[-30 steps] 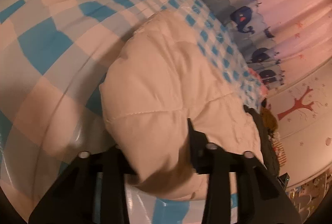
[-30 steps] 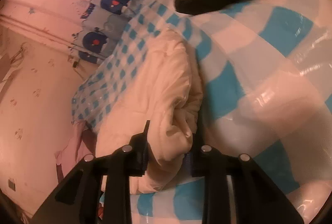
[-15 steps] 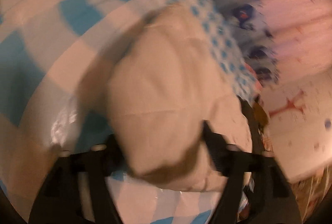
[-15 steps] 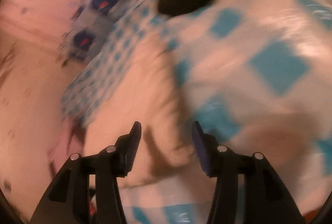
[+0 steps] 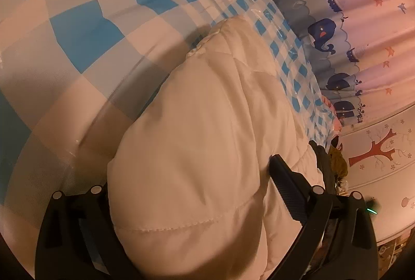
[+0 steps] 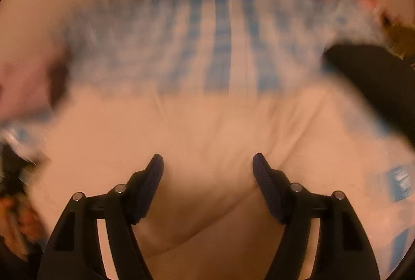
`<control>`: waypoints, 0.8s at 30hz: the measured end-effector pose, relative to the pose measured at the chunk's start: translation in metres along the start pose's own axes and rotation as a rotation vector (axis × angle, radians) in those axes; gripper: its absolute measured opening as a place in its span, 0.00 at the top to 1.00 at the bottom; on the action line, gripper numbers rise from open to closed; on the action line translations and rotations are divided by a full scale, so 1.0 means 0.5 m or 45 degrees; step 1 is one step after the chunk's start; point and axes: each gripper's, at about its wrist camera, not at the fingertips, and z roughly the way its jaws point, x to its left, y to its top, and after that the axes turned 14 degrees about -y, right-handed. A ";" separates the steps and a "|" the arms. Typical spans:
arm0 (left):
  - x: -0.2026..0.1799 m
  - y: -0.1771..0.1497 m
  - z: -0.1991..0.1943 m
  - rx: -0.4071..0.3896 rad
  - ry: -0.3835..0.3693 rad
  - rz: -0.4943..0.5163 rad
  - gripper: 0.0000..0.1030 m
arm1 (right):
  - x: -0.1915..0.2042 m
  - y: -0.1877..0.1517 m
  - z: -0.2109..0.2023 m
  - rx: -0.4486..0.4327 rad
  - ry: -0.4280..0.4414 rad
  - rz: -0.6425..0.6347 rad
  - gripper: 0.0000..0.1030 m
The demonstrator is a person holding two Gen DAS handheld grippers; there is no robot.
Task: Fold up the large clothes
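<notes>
Left gripper [image 5: 186,186]: jaws spread wide, just been opening; folded white jacket [image 5: 207,129] bulges up between them, pads not pressing it. Right gripper [image 6: 208,166]: jaws apart, also just been opening, nothing gripped; jacket [image 6: 207,129] lies below and ahead of them on the checked sheet [image 5: 85,33]. Right view badly motion-blurred.

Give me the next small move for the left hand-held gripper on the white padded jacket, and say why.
Probably draw the left hand-held gripper back off the white padded jacket. Its jaws have just been opening and now stand wide around the folded bulk, which rests on the checked cover, so the fold seems released.
</notes>
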 end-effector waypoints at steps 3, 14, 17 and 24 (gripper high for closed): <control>0.000 -0.003 0.000 0.012 0.000 0.012 0.11 | -0.046 -0.020 -0.001 0.054 0.177 0.131 0.30; -0.082 -0.042 -0.023 -0.074 0.265 0.370 0.11 | -0.418 -0.336 -0.175 0.139 0.545 1.003 0.16; -0.081 -0.041 -0.034 -0.085 0.257 0.369 0.11 | -0.402 -0.326 -0.136 0.112 0.671 1.035 0.16; -0.070 -0.035 -0.046 -0.091 0.217 0.361 0.16 | -0.374 -0.292 -0.099 0.055 0.654 1.034 0.69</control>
